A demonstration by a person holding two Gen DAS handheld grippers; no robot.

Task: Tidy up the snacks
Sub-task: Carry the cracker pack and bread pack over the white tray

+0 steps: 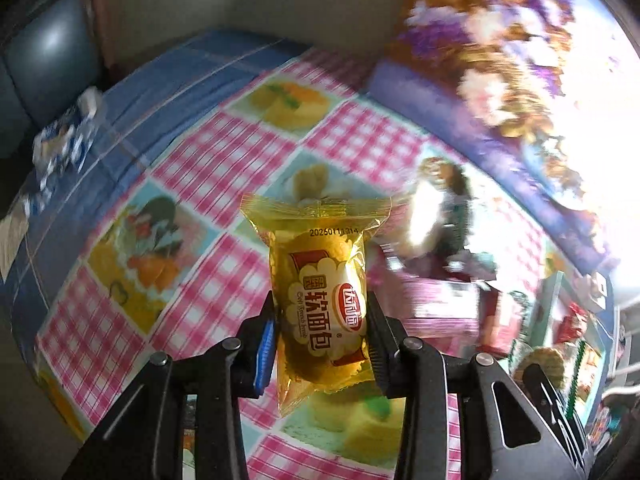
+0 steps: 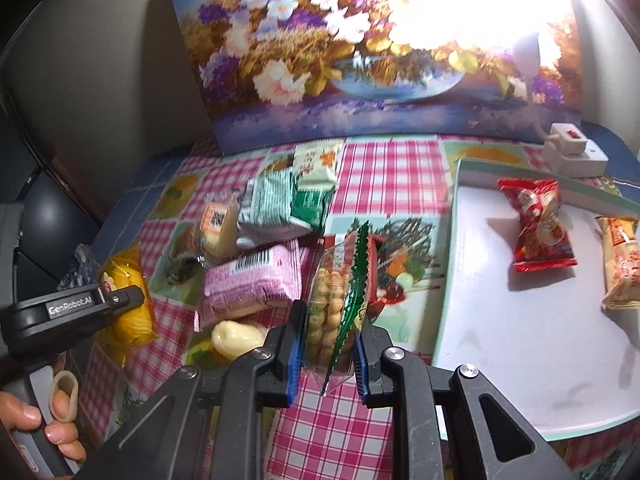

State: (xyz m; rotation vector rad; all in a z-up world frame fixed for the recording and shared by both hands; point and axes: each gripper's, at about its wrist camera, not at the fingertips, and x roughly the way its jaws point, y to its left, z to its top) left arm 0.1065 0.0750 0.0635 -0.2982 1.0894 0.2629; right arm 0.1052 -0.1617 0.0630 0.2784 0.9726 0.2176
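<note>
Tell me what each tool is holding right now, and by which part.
The left tool grips the yellow bread packet across its lower middle. The right tool pinches the clear biscuit bag by its lower end.

The left gripper (image 1: 324, 334) is black plastic, its angled arms joined by round silver pivot pins. One finger carries a ribbed blue pad (image 1: 265, 350); the other pad looks dark and grooved. Seen from the right wrist camera, its side bears white "GenRobot.AI" lettering beside a small screw, above a grey handle. The right gripper (image 2: 325, 354) has the same black linkage with silver pins, scuffed in places, and ribbed blue pads (image 2: 291, 364) on both fingers. Triangular cut-outs pierce the outer arms.
</note>
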